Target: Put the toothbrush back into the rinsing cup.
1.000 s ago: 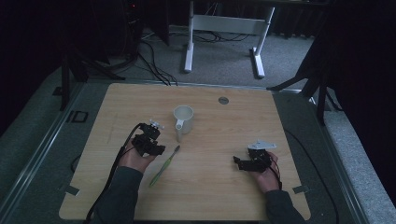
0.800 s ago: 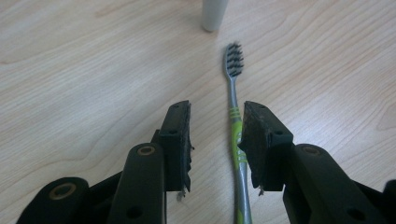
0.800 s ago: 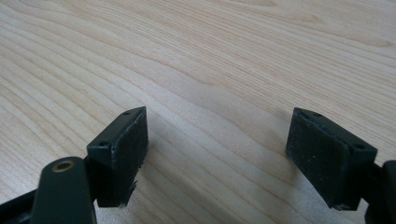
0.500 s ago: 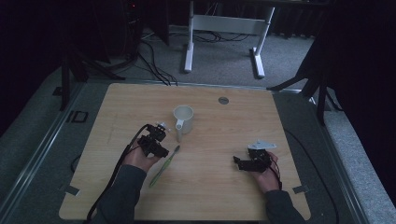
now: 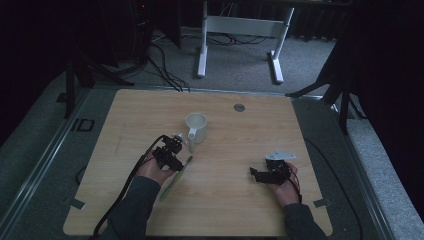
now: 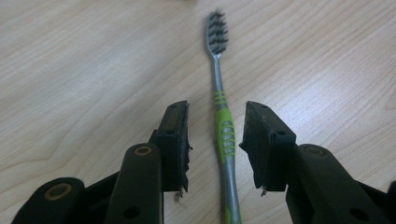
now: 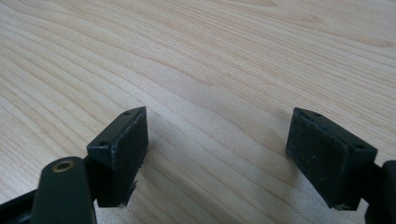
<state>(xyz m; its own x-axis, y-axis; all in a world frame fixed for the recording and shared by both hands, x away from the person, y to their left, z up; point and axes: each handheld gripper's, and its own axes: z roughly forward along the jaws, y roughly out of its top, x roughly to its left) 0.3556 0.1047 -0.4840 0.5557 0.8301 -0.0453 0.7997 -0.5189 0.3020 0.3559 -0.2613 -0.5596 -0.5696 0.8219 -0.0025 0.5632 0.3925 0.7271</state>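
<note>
Toothbrush first: the slim grey toothbrush with the lime-green ribbed grip and dark bristles lies flat on the pale wooden table, just short of the white ceramic mug. In the high view its bristle end points up toward the mug's handle, close to it but not touching.

Your left gripper has its jaws straddling the green grip, one pad on each side with a clear gap to the handle on both. They stand partly open and hold nothing. So the pick-up looks lined up but not yet made; I'd judge you are at the very start of the work, with the squeeze, the lift and any placing all left to do.

Your right gripper rests low over bare wood, well apart from the brush and mug, its jaws spread wide and empty.

As for containers, the mug is the one on the table. It stands upright with its mouth facing up, and from the high view its inside looks empty, though the light is dim.
</note>
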